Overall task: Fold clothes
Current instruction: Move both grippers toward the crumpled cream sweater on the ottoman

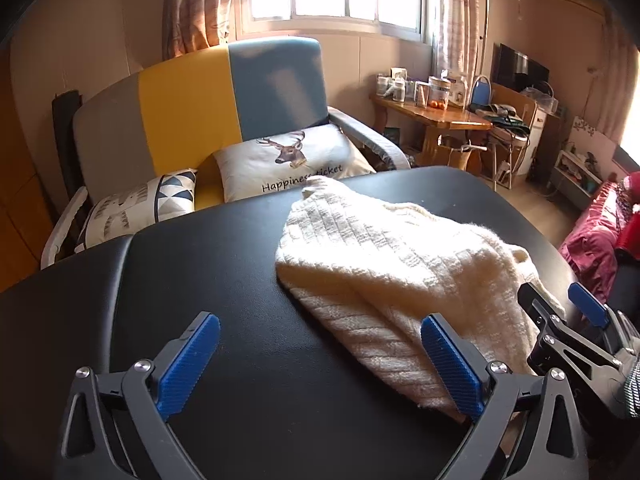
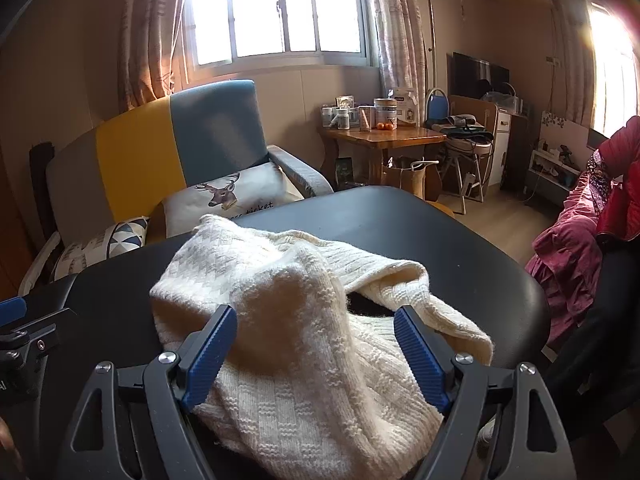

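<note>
The left tongs (image 1: pixel 320 366) stand wide, their blue ribbed pads far apart, and hold nothing. Bare black desk (image 1: pixel 180 264) fills the gap between them; the right-hand pad (image 1: pixel 452 368) lies against the near left edge of the cream knitted sweater (image 1: pixel 384 264), while the other pad hangs over empty desk.

The right tongs (image 2: pixel 316 360) are also spread wide and grip nothing. The sweater bulges up between their two pads, and the left pad (image 2: pixel 210 360) touches the knit on its side (whether the right pad presses the cloth or only sits before it, I cannot tell). In the left wrist view the right tongs show at the far right edge, just beside the sweater's right side.

The sweater lies in a loose heap on the desk, towards its middle and near side. It is cream-white, with a raised checker-like weave and ribbed bands along some edges. One layer is thrown over another, leaving a dark hollow under a fold on the right. A ribbed edge trails towards the left tongs.

Behind the desk stands a grey, yellow and blue sofa (image 1: pixel 188 92) with a deer-print cushion (image 1: pixel 288 160).
</note>
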`<state>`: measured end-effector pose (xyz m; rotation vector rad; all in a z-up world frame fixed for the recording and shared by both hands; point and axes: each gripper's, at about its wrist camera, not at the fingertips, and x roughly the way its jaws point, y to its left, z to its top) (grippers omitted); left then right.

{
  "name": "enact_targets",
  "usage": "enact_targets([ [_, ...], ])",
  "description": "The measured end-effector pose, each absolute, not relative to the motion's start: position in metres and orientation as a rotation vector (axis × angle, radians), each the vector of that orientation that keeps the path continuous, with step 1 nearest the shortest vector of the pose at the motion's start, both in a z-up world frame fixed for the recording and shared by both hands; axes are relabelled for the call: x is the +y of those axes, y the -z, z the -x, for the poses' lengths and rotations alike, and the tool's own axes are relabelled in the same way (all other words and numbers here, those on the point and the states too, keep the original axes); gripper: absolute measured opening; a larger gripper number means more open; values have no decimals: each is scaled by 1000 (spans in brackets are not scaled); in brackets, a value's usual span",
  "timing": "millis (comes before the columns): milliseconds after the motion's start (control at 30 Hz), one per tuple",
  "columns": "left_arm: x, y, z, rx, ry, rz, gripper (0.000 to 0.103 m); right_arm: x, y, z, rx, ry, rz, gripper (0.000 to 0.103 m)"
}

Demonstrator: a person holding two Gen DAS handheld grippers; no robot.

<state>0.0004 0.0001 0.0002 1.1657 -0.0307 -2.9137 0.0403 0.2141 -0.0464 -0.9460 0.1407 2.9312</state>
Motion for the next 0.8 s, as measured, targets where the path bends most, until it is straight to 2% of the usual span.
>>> enact_targets([
  [200, 3, 0, -7, -52, 2905, -1188, 102, 210, 47, -42, 105, -2931, 957, 83],
  [367, -13, 15, -4, 21, 2899, -1254, 102, 206, 50, -38, 80, -2920, 996, 83],
  [500, -47, 38, -16, 157, 2908, -1379, 102, 200, 53, -37, 68, -2940, 1023, 83],
  [633, -83, 61, -29, 311, 2902, -1520, 102, 200, 51, -33, 281, -3205, 1183, 83],
  [800, -138, 91, -53, 491, 2848, -1616, 102, 160, 39, -13, -32, -3417, 1441, 83],
])
